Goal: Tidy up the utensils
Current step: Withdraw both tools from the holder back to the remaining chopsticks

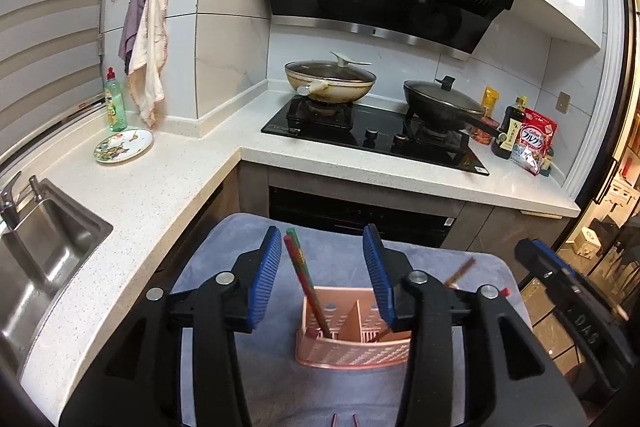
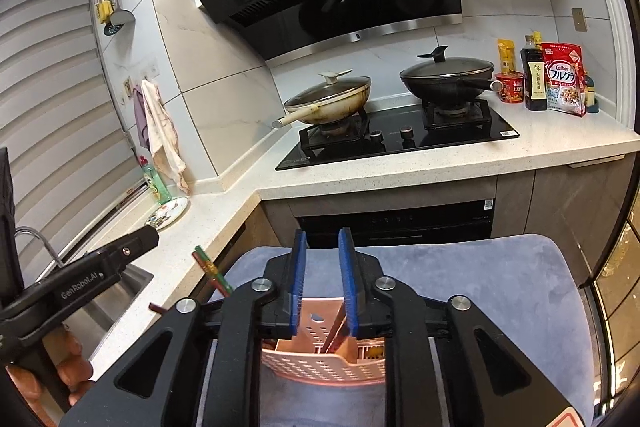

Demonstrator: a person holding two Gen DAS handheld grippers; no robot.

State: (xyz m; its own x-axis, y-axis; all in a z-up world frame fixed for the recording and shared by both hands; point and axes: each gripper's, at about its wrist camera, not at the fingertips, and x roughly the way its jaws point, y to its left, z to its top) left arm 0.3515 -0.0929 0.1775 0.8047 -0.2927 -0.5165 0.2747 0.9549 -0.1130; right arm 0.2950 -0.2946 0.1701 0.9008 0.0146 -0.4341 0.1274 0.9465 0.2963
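Observation:
A pink slotted utensil holder [image 1: 352,343] stands on a blue-grey cushioned stool [image 1: 340,259]; it also shows in the right wrist view [image 2: 320,359]. A pair of red and green chopsticks [image 1: 306,279] leans in its left compartment, seen also in the right wrist view [image 2: 212,269]. A brown chopstick [image 1: 460,273] sticks out of the right side. My left gripper [image 1: 322,267] is open above the holder, around the chopsticks without touching them. My right gripper [image 2: 322,281] is open with a narrow gap just above the holder, a dark chopstick [image 2: 336,327] passing between its pads.
White L-shaped counter [image 1: 160,195] with a steel sink [image 1: 44,251] at left, a patterned plate [image 1: 124,145] and a green soap bottle [image 1: 115,103]. A black hob [image 1: 372,139] carries two lidded pans. Bottles and a cereal bag [image 1: 534,143] stand at right.

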